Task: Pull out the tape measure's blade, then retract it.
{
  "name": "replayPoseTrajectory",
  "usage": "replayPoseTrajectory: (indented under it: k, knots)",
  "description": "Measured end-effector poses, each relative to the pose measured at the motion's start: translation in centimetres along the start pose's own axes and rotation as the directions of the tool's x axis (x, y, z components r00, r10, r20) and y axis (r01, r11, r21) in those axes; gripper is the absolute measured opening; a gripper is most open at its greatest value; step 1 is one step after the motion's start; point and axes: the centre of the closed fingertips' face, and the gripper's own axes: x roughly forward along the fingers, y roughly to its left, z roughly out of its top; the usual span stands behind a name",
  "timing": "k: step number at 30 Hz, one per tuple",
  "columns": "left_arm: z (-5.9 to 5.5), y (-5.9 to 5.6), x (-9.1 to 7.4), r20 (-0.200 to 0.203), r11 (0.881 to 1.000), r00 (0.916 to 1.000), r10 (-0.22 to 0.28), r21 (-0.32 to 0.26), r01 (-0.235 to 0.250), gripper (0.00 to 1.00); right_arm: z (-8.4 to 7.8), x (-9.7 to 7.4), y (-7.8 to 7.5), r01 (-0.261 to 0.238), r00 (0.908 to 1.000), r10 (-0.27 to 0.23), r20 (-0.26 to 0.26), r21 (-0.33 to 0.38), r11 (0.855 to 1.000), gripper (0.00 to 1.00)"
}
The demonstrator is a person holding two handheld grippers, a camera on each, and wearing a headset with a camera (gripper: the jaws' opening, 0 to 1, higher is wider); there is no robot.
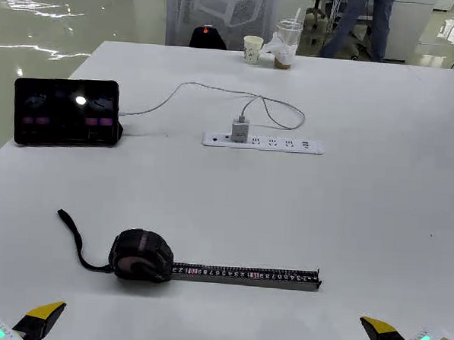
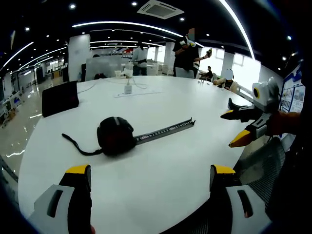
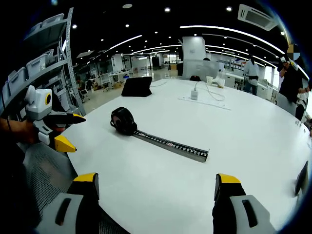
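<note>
A black tape measure (image 1: 141, 255) lies on the white table (image 1: 378, 193) near its front edge, with its wrist strap (image 1: 71, 234) trailing to the left. Its blade (image 1: 244, 274) lies flat on the table, pulled out to the right. My left gripper (image 1: 40, 318) hovers at the bottom left, open and empty, short of the case (image 2: 115, 135). My right gripper (image 1: 378, 334) hovers at the bottom right, open and empty, short of the blade's end (image 3: 197, 154). In each gripper view the jaws stand wide apart: left gripper (image 2: 150, 171), right gripper (image 3: 158, 179).
A dark tablet (image 1: 66, 111) stands at the left. A white power strip (image 1: 263, 143) with a charger and cable lies mid-table. Two cups (image 1: 253, 49) (image 1: 287, 44) stand at the far edge. People stand beyond the table.
</note>
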Motion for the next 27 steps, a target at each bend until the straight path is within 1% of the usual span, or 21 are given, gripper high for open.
replayPoseTrajectory:
  k: [7, 14, 19, 27]
  knots:
    - [-0.07, 0.02, -0.06, 0.002, 1.000, 0.9999, 0.017, -0.014, -0.017, 0.99, 0.23, -0.20, 0.48, 0.004, 0.9999, -0.004, 0.011, 0.016, 1.000, 0.99]
    - [-0.12, 0.12, -0.14, 0.003, 0.999, 0.9994, 0.033, -0.020, -0.033, 0.99, 0.23, -0.22, 0.78, -0.001, 0.9999, 0.000, 0.012, 0.023, 1.000, 0.99]
    - [-0.13, 0.10, -0.19, 0.000, 0.999, 0.9994, 0.034, -0.013, -0.034, 0.99, 0.16, -0.25, 0.93, -0.006, 0.9999, 0.005, 0.012, 0.028, 1.000, 0.99]
    - [-0.04, -0.04, -0.12, 0.001, 0.999, 0.9994, 0.035, -0.011, -0.035, 0.99, 0.23, -0.38, 0.71, -0.002, 0.9998, 0.002, 0.017, 0.024, 1.000, 0.99]
